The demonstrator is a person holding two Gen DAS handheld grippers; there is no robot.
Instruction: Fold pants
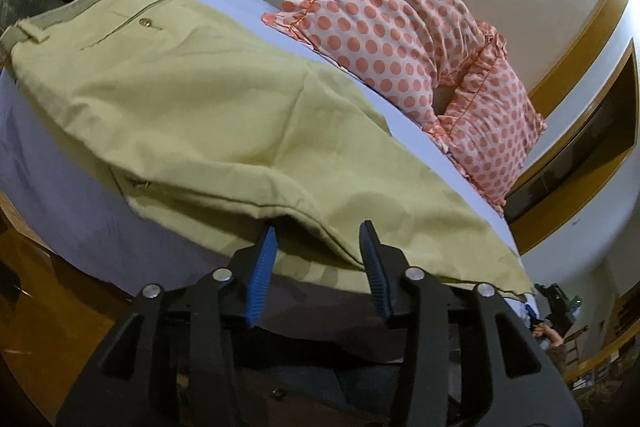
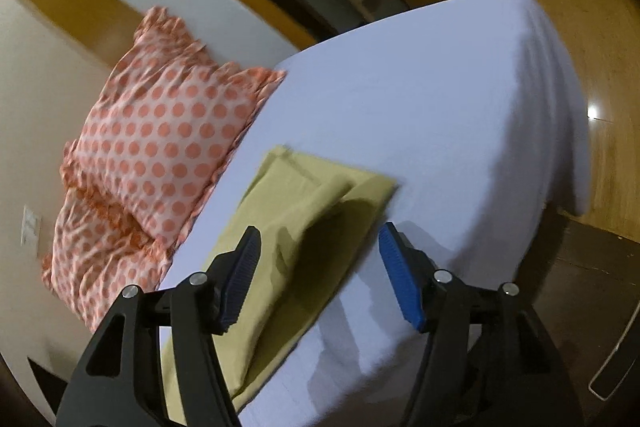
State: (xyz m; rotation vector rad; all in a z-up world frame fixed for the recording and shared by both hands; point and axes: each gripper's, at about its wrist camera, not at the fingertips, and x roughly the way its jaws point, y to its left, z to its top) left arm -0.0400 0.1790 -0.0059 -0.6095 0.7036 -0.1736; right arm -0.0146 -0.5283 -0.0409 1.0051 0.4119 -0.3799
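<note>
Khaki pants [image 1: 224,115] lie lengthwise on the white bed sheet [image 1: 72,211], waistband and back pocket at the far left, one leg folded over the other. My left gripper [image 1: 320,233] is open, its blue pads on either side of the near edge of the pant leg without closing on it. In the right wrist view the leg ends of the pants [image 2: 304,211] lie stacked near the bed's edge. My right gripper [image 2: 320,239] is open and empty, hovering just above the leg ends.
Two orange polka-dot pillows [image 1: 404,27] lean against the beige wall at the head of the bed; they also show in the right wrist view [image 2: 160,139]. The white sheet [image 2: 440,115] stretches right to the bed's corner, with wooden floor [image 2: 600,67] beyond.
</note>
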